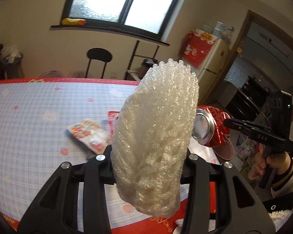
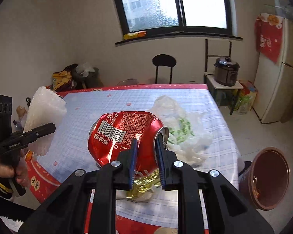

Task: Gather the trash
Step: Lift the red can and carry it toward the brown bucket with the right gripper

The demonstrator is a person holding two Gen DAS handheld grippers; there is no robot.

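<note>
My left gripper (image 1: pixel 148 152) is shut on a white foam fruit net (image 1: pixel 156 128) and holds it above the table; the net also shows at the left of the right wrist view (image 2: pixel 43 117). My right gripper (image 2: pixel 146 146) is shut on a crushed red cola can (image 2: pixel 125 134), held sideways above the table; the can also shows in the left wrist view (image 1: pixel 211 126). A red-and-white snack wrapper (image 1: pixel 87 134) lies on the checked tablecloth (image 1: pixel 39 107). A crumpled white plastic bag (image 2: pixel 181 128) and a gold wrapper (image 2: pixel 142 185) lie under the can.
A brown bin (image 2: pixel 269 177) stands on the floor off the table's right edge. A black stool (image 2: pixel 164 66), a rice cooker (image 2: pixel 226 72) on a low stand and a fridge (image 2: pixel 279 78) stand beyond the table. Bags (image 2: pixel 72 78) sit at the far left corner.
</note>
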